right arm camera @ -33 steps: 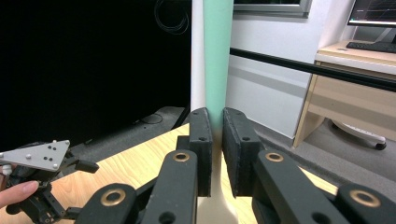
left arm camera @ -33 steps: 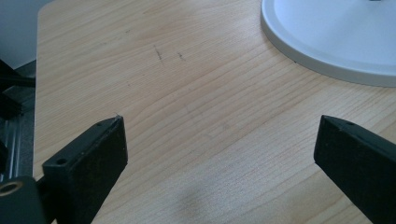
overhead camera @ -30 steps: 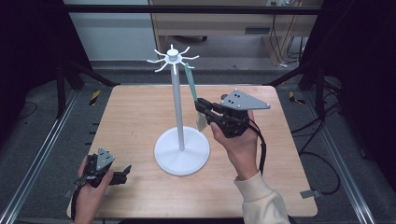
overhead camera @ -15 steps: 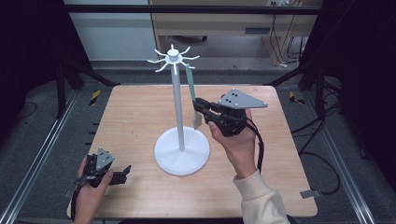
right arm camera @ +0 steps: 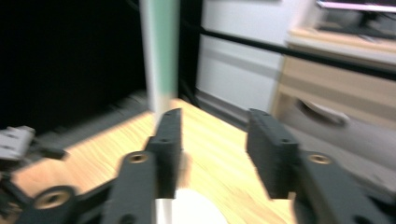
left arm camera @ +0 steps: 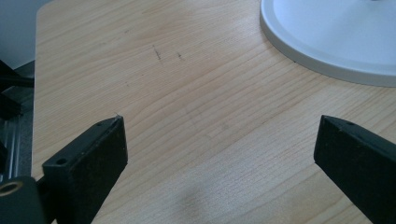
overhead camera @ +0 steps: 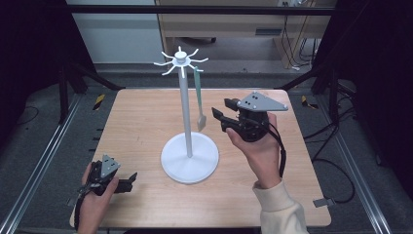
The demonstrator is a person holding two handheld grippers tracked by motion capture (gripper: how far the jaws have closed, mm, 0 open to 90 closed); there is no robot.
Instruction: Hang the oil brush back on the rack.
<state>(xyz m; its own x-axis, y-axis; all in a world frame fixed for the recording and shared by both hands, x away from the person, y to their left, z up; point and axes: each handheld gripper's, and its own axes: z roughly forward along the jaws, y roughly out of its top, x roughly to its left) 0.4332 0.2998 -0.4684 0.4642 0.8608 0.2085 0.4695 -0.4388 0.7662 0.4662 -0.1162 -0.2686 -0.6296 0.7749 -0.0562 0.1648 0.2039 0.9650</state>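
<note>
Green-handled utensil point(overhead camera: 198, 95) hangs by its top end from one hooked arm of the white stand point(overhead camera: 189, 156), in the upper middle of the high view, its pale lower end dangling free beside the pole and just left of the right gripper point(overhead camera: 218, 116). It looks light and stiff, a slim handle with a small head; hung loosely, it would likely swing at a nudge, so the flat handle below the hook seems the sensible place to pinch it. The right gripper's jaws have just been opening; they stand about half apart with nothing between them, and in the right gripper view the handle point(right arm camera: 161, 51) rises behind the left jaw. That view is smeared, so whether the jaw brushes the handle cannot be told, nor can the exact kind of utensil. At lower left, the left gripper point(overhead camera: 130, 179) rests on the wooden table point(overhead camera: 146, 117), jaws wide and empty. Its own view cuts the stand's base point(left arm camera: 336, 42) off at the upper right.
</note>
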